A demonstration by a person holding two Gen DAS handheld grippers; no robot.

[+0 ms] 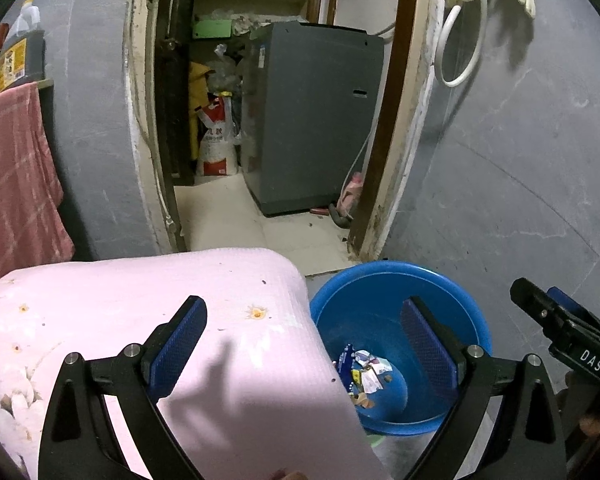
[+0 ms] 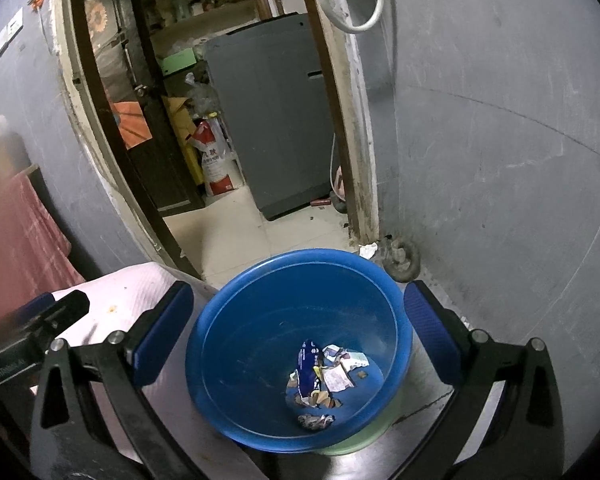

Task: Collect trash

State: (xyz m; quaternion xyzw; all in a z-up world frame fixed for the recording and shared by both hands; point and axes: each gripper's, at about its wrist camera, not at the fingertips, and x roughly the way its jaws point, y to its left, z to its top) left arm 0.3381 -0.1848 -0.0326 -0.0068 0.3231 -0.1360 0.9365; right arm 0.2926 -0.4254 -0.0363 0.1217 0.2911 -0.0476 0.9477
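only the right view shows rubble [image 2: 400, 260] behind the blue basin [image 2: 236, 320].

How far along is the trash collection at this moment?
Done: wrappers and paper scraps lie in the blue basin. In hand: nothing; the left claw and right claw are both open and empty. Left: a white scrap on the floor by the door frame.

One blue basin [image 2: 260, 320], one pink-covered table [image 1: 120, 300], one washing machine [image 1: 312, 120], two tongs.
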